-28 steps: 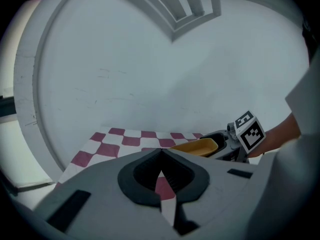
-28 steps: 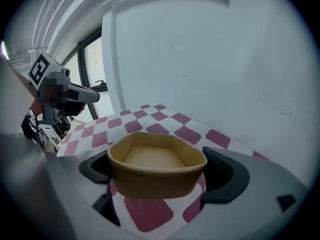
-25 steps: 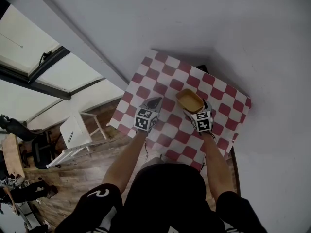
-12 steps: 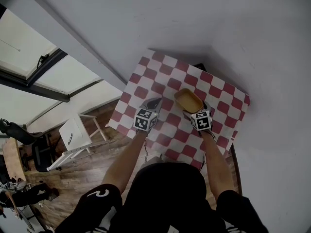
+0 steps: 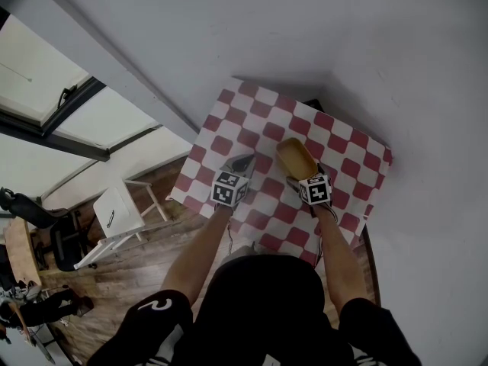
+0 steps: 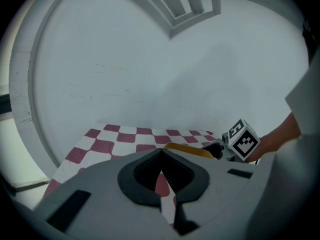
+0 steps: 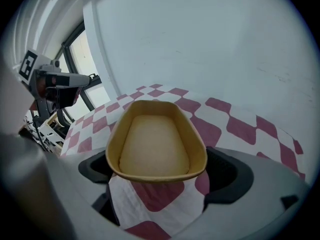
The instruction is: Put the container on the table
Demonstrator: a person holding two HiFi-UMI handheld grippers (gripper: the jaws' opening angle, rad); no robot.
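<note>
A yellow oval container (image 5: pixel 296 157) with nothing in it is held low over the red-and-white checked table (image 5: pixel 252 120). My right gripper (image 5: pixel 303 174) is shut on its near end, a jaw on each side of the rim. In the right gripper view the container (image 7: pixel 155 144) fills the middle between the jaws of that gripper (image 7: pixel 157 170). My left gripper (image 5: pixel 242 161) hovers over the table's left part, shut and holding nothing. In the left gripper view its jaws (image 6: pixel 161 156) meet, and the container (image 6: pixel 187 150) shows just behind them.
The table stands against a white wall, its front and left edges near my arms. A white stool (image 5: pixel 122 206) stands on the wooden floor to the left. A window (image 5: pixel 46 90) lies further left.
The right gripper has turned slightly with the container, which now points a bit more away from me. The left gripper has hardly moved.
</note>
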